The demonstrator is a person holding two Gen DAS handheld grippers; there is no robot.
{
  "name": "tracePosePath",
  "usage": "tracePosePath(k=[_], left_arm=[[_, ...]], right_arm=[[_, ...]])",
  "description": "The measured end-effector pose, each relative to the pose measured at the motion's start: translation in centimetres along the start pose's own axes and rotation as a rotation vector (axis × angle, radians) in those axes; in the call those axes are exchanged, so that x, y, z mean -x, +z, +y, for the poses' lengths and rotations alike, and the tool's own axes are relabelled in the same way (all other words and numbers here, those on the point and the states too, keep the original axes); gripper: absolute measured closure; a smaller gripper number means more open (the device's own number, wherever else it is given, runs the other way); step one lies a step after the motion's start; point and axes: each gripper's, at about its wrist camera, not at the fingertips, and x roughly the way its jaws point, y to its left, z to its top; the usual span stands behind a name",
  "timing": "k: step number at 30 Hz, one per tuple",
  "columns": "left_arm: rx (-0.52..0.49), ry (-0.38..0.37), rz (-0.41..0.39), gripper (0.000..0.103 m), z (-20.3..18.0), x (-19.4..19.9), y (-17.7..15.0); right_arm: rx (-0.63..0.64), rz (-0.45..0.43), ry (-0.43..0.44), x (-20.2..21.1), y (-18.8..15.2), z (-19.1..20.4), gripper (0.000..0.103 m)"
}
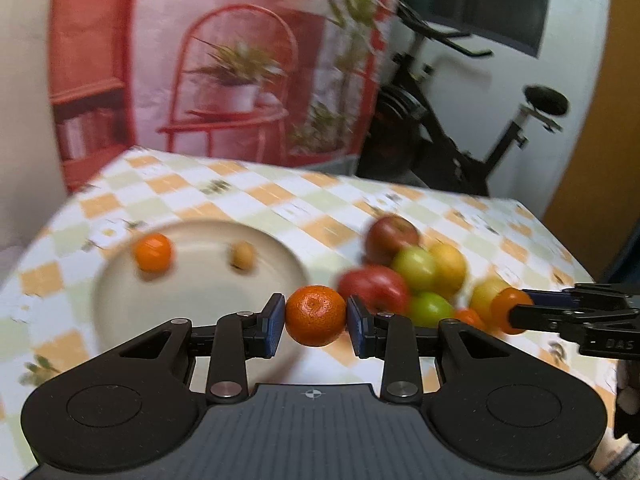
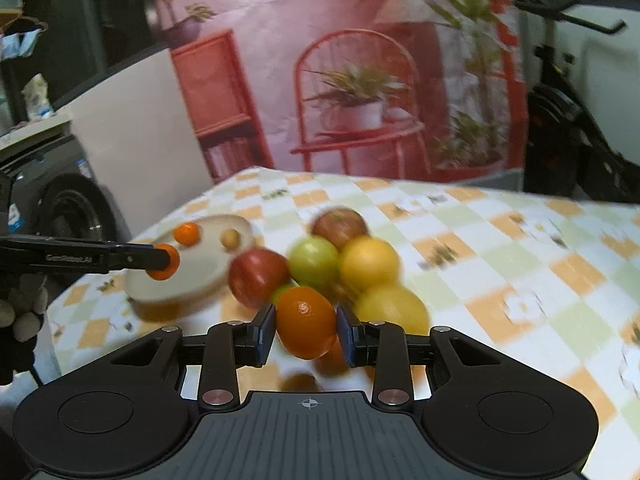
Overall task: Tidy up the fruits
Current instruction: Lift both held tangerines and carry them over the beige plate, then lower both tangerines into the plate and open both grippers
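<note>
Both tools loaded.
Your left gripper [image 1: 316, 316] pinches a round orange tangerine [image 1: 316, 315], nearer the cream plate [image 1: 120, 300]; your right gripper [image 2: 306, 330] clamps another mandarin [image 2: 306, 326].

A mandarin [image 1: 315, 315], bright orange with pitted skin and its stem dimple facing the camera, sits clamped between the blue pads of the left tool [image 1: 316, 322], above the near rim of a cream plate [image 1: 200, 300]. A second mandarin [image 2: 306, 322], smoother and slightly oval, is gripped in the right tool [image 2: 306, 330]. On the plate lie a small orange [image 1: 153, 252] and a pale tan fruit [image 1: 241, 255], apart. Beside the plate, a touching pile holds two red apples [image 1: 374, 286], two green apples [image 1: 416, 266] and yellow fruits [image 1: 450, 266].
</note>
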Motion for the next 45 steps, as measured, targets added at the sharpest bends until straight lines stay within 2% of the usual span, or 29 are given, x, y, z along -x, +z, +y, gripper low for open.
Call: tracePosePath(k=[4, 7, 13, 22, 29, 45], left_arm=[[0.036, 0.063, -0.014, 0.067, 3.3, 0.7, 1.8], [0.017, 0.109, -0.021, 0.067, 5.6, 0.6, 2.8], [-0.009, 0.136, 0.019, 0.067, 8.8, -1.5, 4.0], [-0.025, 0.112, 0.112, 0.067, 11.1, -5.1, 2.1], [0.010, 0.106, 0.120, 0.067, 12.7, -6.5, 1.8], [-0.001, 0.106, 0.092, 0.067, 12.1, -8.2, 2.8]], right_arm=[[0.069, 0.016, 0.052, -2.6, 3.3, 2.3, 0.073], [0.127, 0.037, 0.086, -5.4, 5.7, 4.4, 0.073], [0.215, 0.107, 0.108, -11.9, 9.1, 8.4, 0.073], [0.291, 0.284, 0.053, -20.1, 9.3, 10.8, 0.073], [0.346, 0.377, 0.023, -23.8, 9.4, 11.5, 0.073], [0.356, 0.337, 0.008, -26.3, 10.6, 11.5, 0.073]])
